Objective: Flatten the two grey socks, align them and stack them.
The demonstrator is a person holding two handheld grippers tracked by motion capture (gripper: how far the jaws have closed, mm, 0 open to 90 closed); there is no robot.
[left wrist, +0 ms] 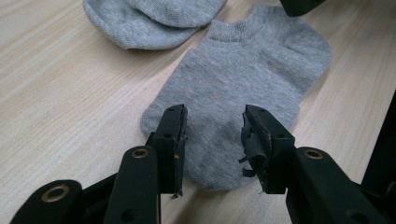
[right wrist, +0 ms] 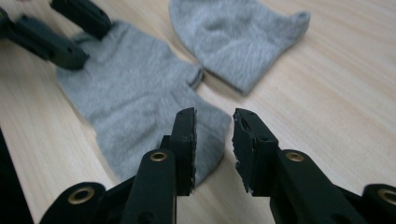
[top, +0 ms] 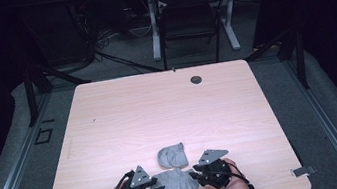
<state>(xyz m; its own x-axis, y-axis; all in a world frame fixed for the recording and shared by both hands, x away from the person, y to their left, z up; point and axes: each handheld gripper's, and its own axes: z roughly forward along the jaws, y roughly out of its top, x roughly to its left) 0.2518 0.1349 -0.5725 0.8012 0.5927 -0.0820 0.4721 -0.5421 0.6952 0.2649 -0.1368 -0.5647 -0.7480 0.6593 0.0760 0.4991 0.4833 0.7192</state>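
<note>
At the near edge of the pale wood counter (top: pixel 110 123) a grey ankle sock (top: pixel 175 182) lies flat between the two hand-held grippers, spread out with its cuff end toward the right one and its toe end toward the left one. Its knit is plain and even, lightly creased, with a ribbed band at the opening. In the left gripper view the left hand-held gripper (left wrist: pixel 212 140) stands over the rounded end of this sock with its jaws spread, one on each side of the fabric; the worn black pads (left wrist: pixel 252 144) are apart from each other and I cannot tell whether they touch the cloth. In the right gripper view the right hand-held gripper (right wrist: pixel 214 140) has its jaws parted by a narrower gap, the left jaw above the edge of the sock and the right jaw above bare wood, nothing pinched between them. Just beyond the flat sock, close beside it, a second grey sock (top: pixel 172 155) of the same knit lies folded over or bunched. Farther off, near the far edge of the counter, sits a small dark round cap (top: pixel 196 79).
</note>
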